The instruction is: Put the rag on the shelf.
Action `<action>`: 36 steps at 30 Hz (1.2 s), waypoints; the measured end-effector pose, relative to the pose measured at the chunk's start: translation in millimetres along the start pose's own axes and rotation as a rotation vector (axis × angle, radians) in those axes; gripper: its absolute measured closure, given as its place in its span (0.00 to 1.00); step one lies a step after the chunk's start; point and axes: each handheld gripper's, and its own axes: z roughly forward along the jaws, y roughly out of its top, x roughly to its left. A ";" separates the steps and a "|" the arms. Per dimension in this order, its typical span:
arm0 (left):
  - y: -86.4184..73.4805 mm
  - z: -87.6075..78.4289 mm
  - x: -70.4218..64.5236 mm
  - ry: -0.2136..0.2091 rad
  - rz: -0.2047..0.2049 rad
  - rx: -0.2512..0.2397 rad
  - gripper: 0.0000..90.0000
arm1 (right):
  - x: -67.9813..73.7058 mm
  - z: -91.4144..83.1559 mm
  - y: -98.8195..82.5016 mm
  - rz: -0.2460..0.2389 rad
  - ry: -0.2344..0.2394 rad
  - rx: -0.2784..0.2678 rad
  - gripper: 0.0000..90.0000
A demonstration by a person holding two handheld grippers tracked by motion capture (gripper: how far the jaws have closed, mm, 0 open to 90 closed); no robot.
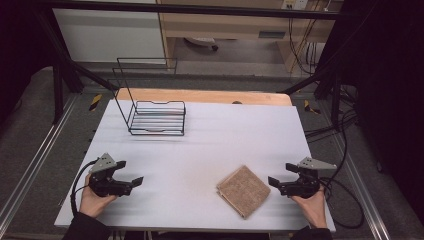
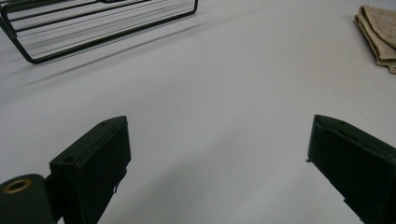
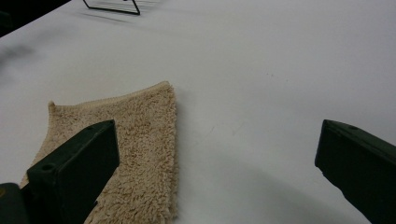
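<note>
Towel [image 3: 140, 154] beside right gripper's fingers [image 3: 74, 172]

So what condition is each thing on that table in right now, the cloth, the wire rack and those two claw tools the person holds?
Towel: folded into a square, flat on the table, untouched.
Wire rack: upright at the far left, nothing in it.
Left gripper: jaws open, nothing between them, above bare table.
Right gripper: jaws open, nothing gripped, just beside the towel's right corner.
Table: white top, flat.
</note>
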 end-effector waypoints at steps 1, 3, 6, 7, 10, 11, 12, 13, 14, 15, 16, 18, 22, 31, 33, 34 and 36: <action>0.0 0.0 0.0 0.000 0.000 0.000 0.07 | 0.0 0.0 0.0 0.000 0.000 0.000 0.00; 0.2 0.6 -0.4 0.001 0.003 0.006 0.07 | 0.4 0.5 -0.1 0.001 0.002 0.004 0.01; 0.6 1.7 -2.5 -0.001 0.003 0.008 0.07 | 0.9 1.4 -0.5 -0.004 -0.001 0.012 0.00; 0.7 2.1 -3.7 0.000 0.003 0.009 0.07 | 1.2 1.2 -0.5 -0.003 0.000 0.015 0.01; 1.6 3.7 -7.2 -0.005 0.012 0.014 0.07 | 1.5 1.3 -0.6 -0.006 -0.004 0.014 0.01; 1.9 4.6 -8.6 -0.008 0.013 0.015 0.07 | 1.7 1.5 -0.5 -0.009 -0.008 0.013 0.01; 2.8 6.7 -11.4 -0.012 0.022 0.022 0.07 | 2.5 1.9 0.5 -0.014 -0.010 0.019 0.01; 2.8 6.7 -11.4 -0.012 0.022 0.022 0.07 | 3.5 2.4 0.9 -0.011 -0.012 0.020 0.01; 3.2 7.8 -13.0 -0.015 0.021 0.024 0.07 | 4.3 3.0 1.0 -0.010 -0.012 0.023 0.01; 3.7 8.8 -14.1 -0.018 0.023 0.026 0.07 | 5.1 3.9 1.1 -0.014 -0.013 0.025 0.01; 4.0 9.8 -15.5 -0.020 0.019 0.028 0.07 | 5.7 4.7 1.2 -0.017 -0.014 0.029 0.01; 4.7 11.9 -17.7 -0.022 0.014 0.032 0.07 | 7.0 6.9 1.5 -0.017 -0.012 0.038 0.01; 6.4 15.4 -21.0 -0.023 0.011 0.039 0.07 | 12.5 13.7 2.6 -0.030 -0.009 0.066 0.02; 12.6 27.5 -35.4 -0.046 0.020 0.064 0.08 | 25.1 32.5 6.7 -0.047 0.029 0.099 0.11; 14.9 30.4 -39.6 -0.052 0.018 0.063 0.08 | 27.1 36.9 7.5 -0.050 0.036 0.105 0.14; 16.3 31.8 -41.9 -0.057 0.019 0.062 0.08 | 28.1 38.9 8.0 -0.053 0.038 0.111 0.15; 19.0 34.7 -47.2 -0.059 0.019 0.063 0.08 | 29.7 42.9 8.6 -0.060 0.038 0.117 0.18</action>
